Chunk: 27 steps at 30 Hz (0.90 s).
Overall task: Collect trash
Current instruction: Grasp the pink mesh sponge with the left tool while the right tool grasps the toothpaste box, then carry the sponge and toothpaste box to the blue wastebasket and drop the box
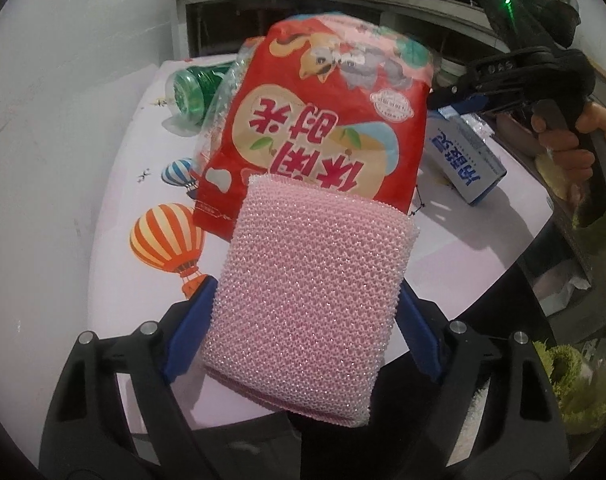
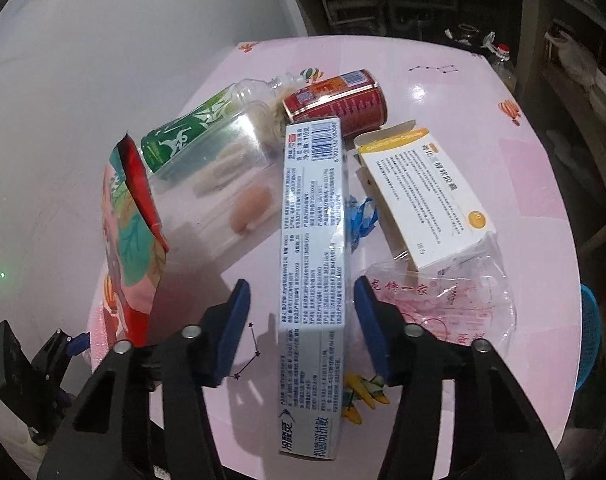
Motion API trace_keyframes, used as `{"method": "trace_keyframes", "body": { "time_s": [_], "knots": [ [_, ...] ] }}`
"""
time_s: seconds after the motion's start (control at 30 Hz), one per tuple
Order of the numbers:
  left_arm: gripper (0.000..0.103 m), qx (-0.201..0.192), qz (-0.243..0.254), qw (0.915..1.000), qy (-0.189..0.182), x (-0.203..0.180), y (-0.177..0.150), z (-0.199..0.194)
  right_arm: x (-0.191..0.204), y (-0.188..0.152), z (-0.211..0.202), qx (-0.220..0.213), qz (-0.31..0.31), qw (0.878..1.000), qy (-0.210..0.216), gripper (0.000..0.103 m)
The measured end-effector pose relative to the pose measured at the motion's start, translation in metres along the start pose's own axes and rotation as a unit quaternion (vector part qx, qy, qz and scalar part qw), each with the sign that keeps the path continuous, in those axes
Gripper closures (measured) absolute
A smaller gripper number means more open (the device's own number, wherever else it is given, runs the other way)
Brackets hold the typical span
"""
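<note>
Right gripper [image 2: 301, 320] — jaws astride toothpaste box [image 2: 315, 240]

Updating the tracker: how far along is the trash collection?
Done: nothing visibly collected. In hand: pink scouring pad between the left claw's fingers; right claw straddles the toothpaste box, not yet gripping. Left: red snack bag, green bottle, red can, yellow-white box, clear bag, all on the table.
</note>
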<state>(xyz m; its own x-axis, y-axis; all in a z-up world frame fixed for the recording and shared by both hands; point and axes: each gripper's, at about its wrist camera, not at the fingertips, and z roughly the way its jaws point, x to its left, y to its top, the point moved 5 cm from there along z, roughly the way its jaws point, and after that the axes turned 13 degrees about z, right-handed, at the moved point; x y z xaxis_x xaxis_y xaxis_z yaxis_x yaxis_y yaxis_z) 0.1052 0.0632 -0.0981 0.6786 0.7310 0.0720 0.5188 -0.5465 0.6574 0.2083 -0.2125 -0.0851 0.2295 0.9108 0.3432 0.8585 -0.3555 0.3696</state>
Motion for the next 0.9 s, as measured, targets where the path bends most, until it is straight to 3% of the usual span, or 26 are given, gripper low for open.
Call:
{"method": "trace_keyframes", "body": {
  "time_s": [0.1, 0.37, 0.7, 0.9],
  "knots": [
    [0.022, -0.005, -0.002, 0.9999, 0.010, -0.003, 0.001, -0.005, 0.000, -0.001, 0.003, 0.007, 0.003, 1.000, -0.004, 0.068],
    [0.024, -0.012, -0.008, 0.9986, 0.052, -0.001, 0.002, -0.019, -0.003, -0.003, -0.011, -0.017, 0.024, 0.999, 0.014, 0.069],
    [0.024, -0.048, -0.043, 0.9962, 0.059, 0.001, 0.017, -0.053, -0.009, -0.012, -0.069, -0.073, 0.056, 0.993, 0.078, 0.070],
    [0.024, -0.083, -0.020, 0.9956, 0.038, -0.026, 0.046, -0.065, -0.030, -0.038, -0.119, -0.118, 0.079, 0.985, 0.097, 0.070]
  ]
}}
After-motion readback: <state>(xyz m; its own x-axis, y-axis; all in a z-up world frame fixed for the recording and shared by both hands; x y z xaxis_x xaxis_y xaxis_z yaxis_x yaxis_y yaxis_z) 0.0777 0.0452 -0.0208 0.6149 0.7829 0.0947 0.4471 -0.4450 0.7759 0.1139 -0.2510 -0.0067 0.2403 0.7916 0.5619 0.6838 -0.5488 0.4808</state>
